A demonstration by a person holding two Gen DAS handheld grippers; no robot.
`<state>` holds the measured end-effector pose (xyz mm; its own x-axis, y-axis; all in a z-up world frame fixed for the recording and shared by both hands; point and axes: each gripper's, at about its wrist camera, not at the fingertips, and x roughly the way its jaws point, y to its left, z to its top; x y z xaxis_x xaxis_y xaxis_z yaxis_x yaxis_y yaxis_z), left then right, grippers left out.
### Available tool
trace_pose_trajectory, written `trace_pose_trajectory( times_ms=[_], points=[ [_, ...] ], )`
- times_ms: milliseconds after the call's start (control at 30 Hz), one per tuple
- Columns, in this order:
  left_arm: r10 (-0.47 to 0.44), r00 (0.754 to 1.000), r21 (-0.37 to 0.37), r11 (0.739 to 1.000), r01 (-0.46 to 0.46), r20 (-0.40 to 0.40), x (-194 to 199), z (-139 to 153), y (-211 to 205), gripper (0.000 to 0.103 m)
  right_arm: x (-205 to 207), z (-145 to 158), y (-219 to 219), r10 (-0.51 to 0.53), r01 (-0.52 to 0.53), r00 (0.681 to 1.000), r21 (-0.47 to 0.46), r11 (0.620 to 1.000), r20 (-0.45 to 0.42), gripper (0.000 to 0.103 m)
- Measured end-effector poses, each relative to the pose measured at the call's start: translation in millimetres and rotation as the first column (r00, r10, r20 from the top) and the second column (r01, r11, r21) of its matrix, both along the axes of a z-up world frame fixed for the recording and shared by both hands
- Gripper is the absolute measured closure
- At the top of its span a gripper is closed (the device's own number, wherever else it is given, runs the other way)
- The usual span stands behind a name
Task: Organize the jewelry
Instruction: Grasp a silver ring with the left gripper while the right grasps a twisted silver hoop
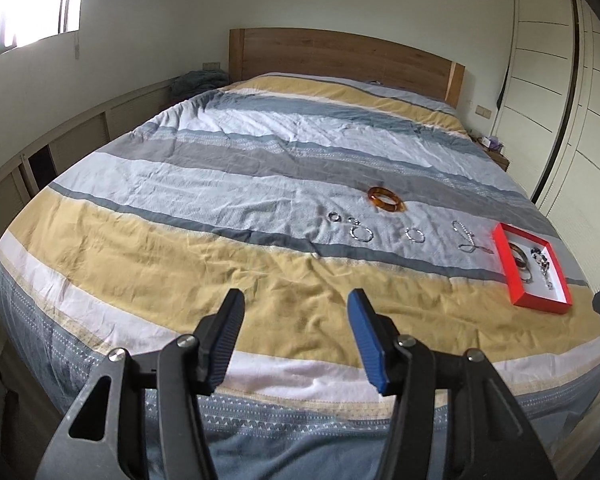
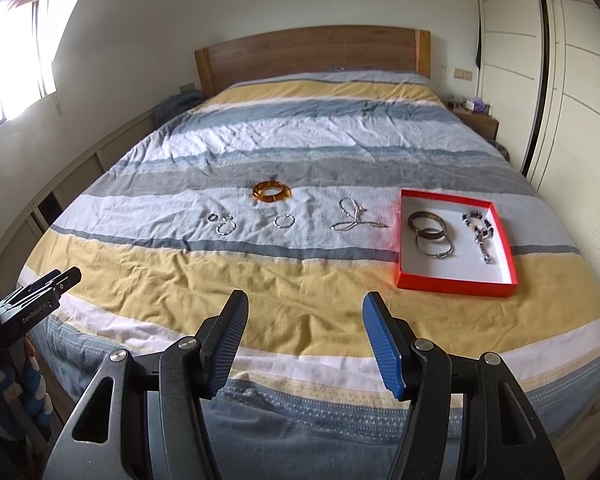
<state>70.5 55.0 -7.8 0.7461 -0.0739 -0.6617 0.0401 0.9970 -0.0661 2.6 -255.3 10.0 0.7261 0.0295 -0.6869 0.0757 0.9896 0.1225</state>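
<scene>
**Supervisor:** Report the layout, largest item first.

**Operator:** The bed [image 2: 300,280] carries everything. I see the red tray [image 2: 456,282] at 1 o'clock from the right gripper [image 2: 304,340]. It holds stacked bangles [image 2: 430,230] and a beaded strand [image 2: 480,232]. Loose on the cover, in a row running 9 to 3 o'clock: amber bangle [image 2: 272,192] at 12, silver chain [image 2: 354,218] just left of the tray, then hoop earrings [image 2: 284,222] and small rings [image 2: 224,224] toward 11.

**Supervisor:** Finger state?

**Operator:** Both sets stand wide apart, holding nothing. The left gripper [image 1: 296,340] hangs over the yellow stripe, well short of the jewelry.

**Supervisor:** Which arm takes the next piece?

**Operator:** I judge the right. The chain lies nearest it and beside the tray; its long axis runs 9 to 3, so I would close across it.
</scene>
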Motion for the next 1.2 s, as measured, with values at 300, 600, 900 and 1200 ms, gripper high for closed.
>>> trace_pose_trajectory(
  times_ms=[300,600,900,1200],
  points=[
    [-0.041,0.997,-0.037,0.999,0.039,-0.071,93,-30,-19,0.053,90,-32,-9,0.063,-0.061,0.997,0.032,0.998,-0.052,0.046],
    [-0.063,0.988,-0.062,0.997,0.054,-0.140,183,-74,-43,0.067,195,-79,-5,0.146,-0.140,0.984,0.063,0.988,-0.098,0.056],
    [-0.085,0.978,-0.106,0.992,0.065,-0.193,254,-108,-48,0.078,258,-124,-5,0.186,-0.174,0.974,0.095,0.980,-0.130,0.063],
    [-0.204,0.958,-0.185,0.968,0.168,-0.202,266,-121,-79,0.084,289,-149,-3,0.203,-0.187,0.969,0.115,0.976,-0.142,0.063]
  ],
)
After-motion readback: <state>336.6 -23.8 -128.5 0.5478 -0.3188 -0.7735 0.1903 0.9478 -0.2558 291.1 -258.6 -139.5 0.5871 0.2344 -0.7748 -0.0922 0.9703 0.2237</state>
